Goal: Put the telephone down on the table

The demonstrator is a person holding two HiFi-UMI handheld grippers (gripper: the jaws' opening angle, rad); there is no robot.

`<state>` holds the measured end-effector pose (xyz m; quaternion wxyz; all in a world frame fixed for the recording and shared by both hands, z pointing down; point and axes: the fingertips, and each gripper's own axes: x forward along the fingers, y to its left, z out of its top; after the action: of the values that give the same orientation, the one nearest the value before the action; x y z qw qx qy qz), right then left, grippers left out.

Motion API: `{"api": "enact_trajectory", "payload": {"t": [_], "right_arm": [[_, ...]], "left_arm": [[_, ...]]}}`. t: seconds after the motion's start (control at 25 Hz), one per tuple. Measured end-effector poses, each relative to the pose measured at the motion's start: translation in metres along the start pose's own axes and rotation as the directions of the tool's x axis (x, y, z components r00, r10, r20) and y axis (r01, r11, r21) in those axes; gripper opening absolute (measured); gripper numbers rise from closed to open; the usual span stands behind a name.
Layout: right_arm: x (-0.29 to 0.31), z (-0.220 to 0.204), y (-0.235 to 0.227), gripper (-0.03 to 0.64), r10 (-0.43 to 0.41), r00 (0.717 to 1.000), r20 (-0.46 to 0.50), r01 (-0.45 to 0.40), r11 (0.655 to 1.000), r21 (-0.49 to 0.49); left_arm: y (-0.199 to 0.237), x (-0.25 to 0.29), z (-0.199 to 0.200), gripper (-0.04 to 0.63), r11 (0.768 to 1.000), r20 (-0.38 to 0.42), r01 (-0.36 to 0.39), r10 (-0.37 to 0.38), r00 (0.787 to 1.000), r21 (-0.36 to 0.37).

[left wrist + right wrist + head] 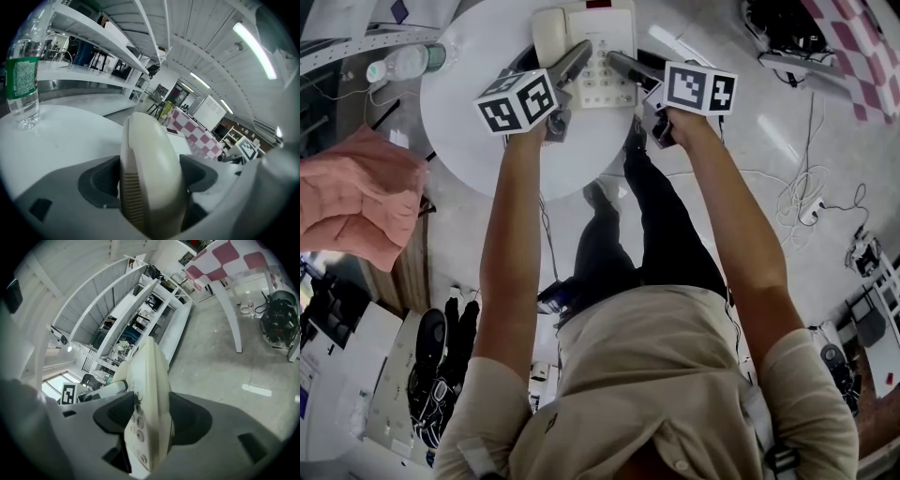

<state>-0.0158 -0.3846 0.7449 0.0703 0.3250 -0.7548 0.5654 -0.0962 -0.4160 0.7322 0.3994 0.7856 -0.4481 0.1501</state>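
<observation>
The telephone [598,47] is held over the white table [478,141]: L gripper [574,64] clamped on its handset [149,173], R gripper [623,67] clamped on the keypad side. Risk: lowering unevenly could tip it & pop the handset loose; contact w/ table unclear.

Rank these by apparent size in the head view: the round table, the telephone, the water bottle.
1. round table
2. telephone
3. water bottle
All are about equally far, so the order holds.
</observation>
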Motion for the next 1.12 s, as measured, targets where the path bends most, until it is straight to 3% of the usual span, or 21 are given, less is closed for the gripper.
{"api": "enact_trajectory", "payload": {"t": [0.28,0.48,1.0,1.08,1.12], "right_arm": [[-0.003,-0.001,0.0,0.23,-0.033,0.999,-0.011,0.033,0.999,-0.016],[-0.018,0.012,-0.003,0.192,-0.103,0.994,0.03,0.105,0.992,-0.066],[-0.068,0.037,0.027,0.132,-0.265,0.957,0.117,0.283,0.942,-0.183],[-0.077,0.041,0.041,0.099,-0.274,0.952,0.139,0.299,0.93,-0.213],[-0.082,0.042,0.05,0.081,-0.275,0.95,0.15,0.304,0.924,-0.23]], "left_arm": [[0.003,-0.017,0.007,0.367,0.999,0.001,-0.033,0.033,0.999,0.032],[0.005,-0.035,0.008,0.365,0.999,0.017,-0.036,0.036,0.999,0.02],[-0.005,-0.113,0.046,0.362,0.994,0.096,-0.088,0.082,0.992,0.061],[-0.009,-0.13,0.055,0.324,0.993,0.123,-0.094,0.085,0.989,0.07],[-0.012,-0.14,0.06,0.272,0.992,0.138,-0.099,0.088,0.987,0.076]]}}
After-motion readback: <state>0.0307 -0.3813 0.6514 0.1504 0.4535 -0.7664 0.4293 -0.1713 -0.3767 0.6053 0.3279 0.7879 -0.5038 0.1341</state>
